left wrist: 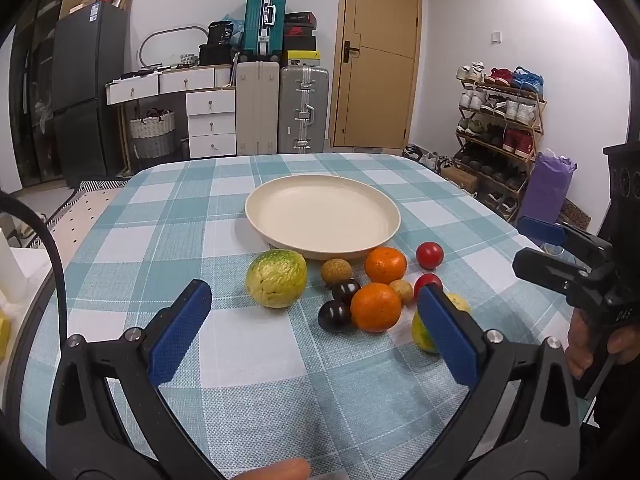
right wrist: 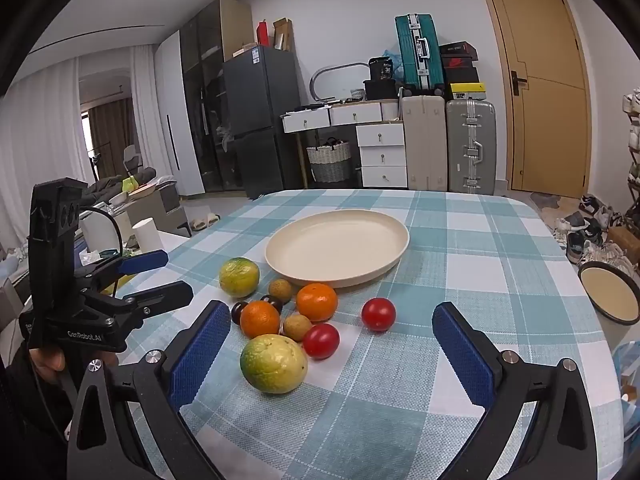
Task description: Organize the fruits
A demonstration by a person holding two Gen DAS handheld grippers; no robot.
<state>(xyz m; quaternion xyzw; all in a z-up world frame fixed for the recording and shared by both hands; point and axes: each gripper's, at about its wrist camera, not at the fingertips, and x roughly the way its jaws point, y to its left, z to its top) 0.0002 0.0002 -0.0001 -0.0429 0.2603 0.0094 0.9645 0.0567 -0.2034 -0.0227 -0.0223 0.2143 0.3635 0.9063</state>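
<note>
A bare cream plate [left wrist: 256,216] [right wrist: 336,248] sits mid-table on the checked cloth. In front of it lie two green-yellow fruits [left wrist: 276,278] [right wrist: 273,363], two oranges [left wrist: 376,307] [right wrist: 317,302], two red fruits [left wrist: 429,255] [right wrist: 378,314], two dark plums [left wrist: 334,316] and two small brown fruits [left wrist: 336,271]. My left gripper [left wrist: 313,288] hovers open just short of the pile, and its right finger hides part of one green-yellow fruit. My right gripper [right wrist: 330,309] is open too, with the near green-yellow fruit just ahead of its jaws. Neither touches anything.
Each gripper shows in the other's view, held by a hand: the right one [left wrist: 524,246] off the table's right side, the left one [right wrist: 172,274] at its left. A cream bowl [right wrist: 610,296] stands beyond the right table edge. Suitcases, drawers and a shoe rack line the far wall.
</note>
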